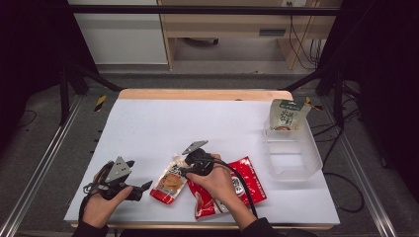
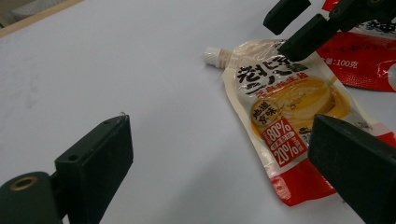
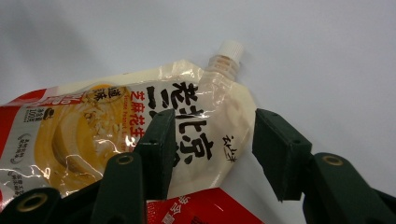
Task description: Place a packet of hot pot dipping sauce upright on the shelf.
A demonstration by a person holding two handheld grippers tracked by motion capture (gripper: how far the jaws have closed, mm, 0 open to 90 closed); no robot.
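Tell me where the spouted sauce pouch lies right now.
In the high view the spouted sauce pouch lies flat near the table's front edge, between the two hands, just left of the red packet, under the right gripper.

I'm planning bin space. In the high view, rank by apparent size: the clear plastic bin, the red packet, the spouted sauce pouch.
1. Clear plastic bin
2. Red packet, partly covered by the person's hand
3. Spouted sauce pouch

Dark sleeves at both wrists. Black two-jaw left gripper (image 1: pixel 141 186) and right gripper (image 1: pixel 179 168), each topped by a grey three-cornered plate, trailing black cables. Blocky matte jaws; brass-ringed screw holes near the bases.
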